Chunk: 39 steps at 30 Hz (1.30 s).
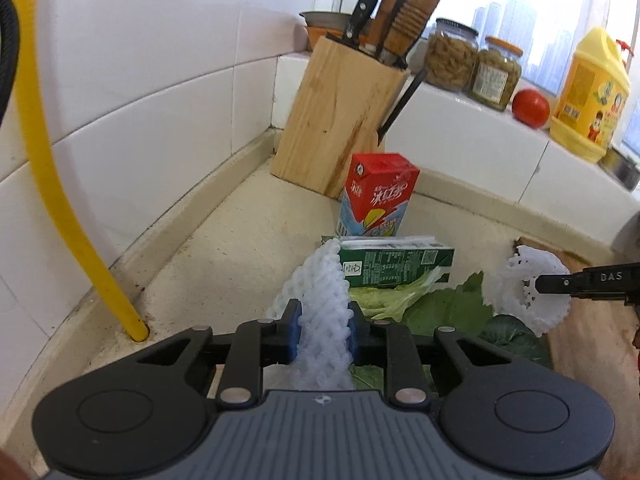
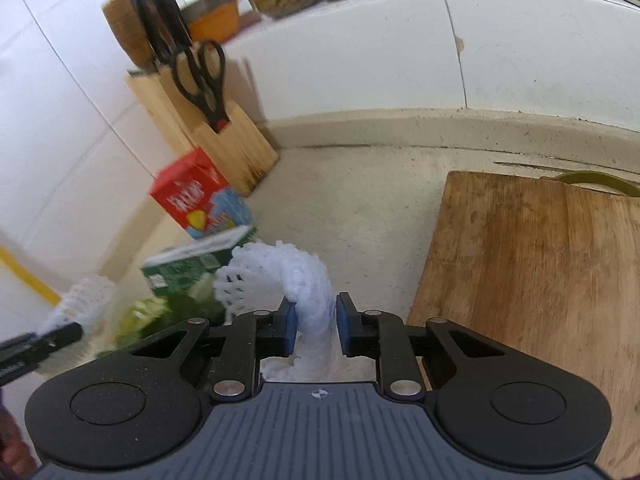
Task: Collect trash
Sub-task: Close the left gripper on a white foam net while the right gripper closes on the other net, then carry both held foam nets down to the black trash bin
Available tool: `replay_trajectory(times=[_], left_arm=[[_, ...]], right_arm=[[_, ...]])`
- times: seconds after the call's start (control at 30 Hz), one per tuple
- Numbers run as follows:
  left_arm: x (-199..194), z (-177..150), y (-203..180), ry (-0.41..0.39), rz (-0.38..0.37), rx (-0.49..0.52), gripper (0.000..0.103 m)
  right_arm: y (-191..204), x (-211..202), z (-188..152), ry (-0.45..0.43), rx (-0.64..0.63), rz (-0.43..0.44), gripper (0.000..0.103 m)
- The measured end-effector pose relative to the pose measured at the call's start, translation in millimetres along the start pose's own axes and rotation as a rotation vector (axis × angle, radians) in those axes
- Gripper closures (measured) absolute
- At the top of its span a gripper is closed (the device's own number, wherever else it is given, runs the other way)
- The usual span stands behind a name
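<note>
Left wrist view, far left: a yellow pipe (image 1: 60, 184) ran down the white tiled wall to the beige counter (image 1: 224, 248). Back in the corner stood a wooden knife block (image 1: 340, 120) with several handles sticking up. Just in front of it, a red drink carton (image 1: 378, 194) stood upright. A green carton (image 1: 396, 266) lay on its side nearer the camera, resting on leafy vegetable scraps (image 1: 436, 304).

The left gripper (image 1: 322, 330) had its blue pads pressed narrow against a white foam fruit net (image 1: 320, 292), which rose between the fingers and leaned against the green carton's left end.

On the sill behind: two glass jars (image 1: 472, 64), a tomato (image 1: 531, 107), a yellow oil jug (image 1: 592, 96).

At right in the same view, a second foam net (image 1: 520, 292) was held up beside the wooden cutting board (image 1: 584, 356), the tip of the right gripper reaching in from the edge.

Right wrist view: the right gripper (image 2: 316, 326) was closed narrow on this second net, pads touching both sides; the net curled up and leftward above the counter. The left gripper's fingertip showed at lower left against the first net. The cutting board lay just right of the fingers. Scissors (image 2: 202, 80) sat in the block. The picture was blurred toward the left.
</note>
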<state>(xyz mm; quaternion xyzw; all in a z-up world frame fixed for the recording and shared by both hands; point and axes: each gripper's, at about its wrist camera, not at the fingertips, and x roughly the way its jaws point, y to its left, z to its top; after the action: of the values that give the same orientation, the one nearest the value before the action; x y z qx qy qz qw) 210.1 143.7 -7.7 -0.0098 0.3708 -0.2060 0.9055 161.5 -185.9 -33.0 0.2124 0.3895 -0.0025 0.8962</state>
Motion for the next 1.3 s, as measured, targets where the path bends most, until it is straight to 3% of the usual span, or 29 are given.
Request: replay_trajectory(times=[0.37,0.87,1.3], left_arm=[[-40.3,-12.1,-8.2,-0.047,0.013,-0.022,0.080],[-97.1,-45.3,-10.2,-0.092,0.101,-0.101,0.080],[-145.9,-88.4,-2.3,-0.108,0.263,-0.221,0.080]], right_arm=[[13.1,-45.7,-2.6,-0.042,0.006,0.145,0.076],[40.6,-69.6,-19.5,0.004,-0.053,0.348,0.076],[82.3,-48.9,-45.0,0.172,-0.136,0.540,0.076]])
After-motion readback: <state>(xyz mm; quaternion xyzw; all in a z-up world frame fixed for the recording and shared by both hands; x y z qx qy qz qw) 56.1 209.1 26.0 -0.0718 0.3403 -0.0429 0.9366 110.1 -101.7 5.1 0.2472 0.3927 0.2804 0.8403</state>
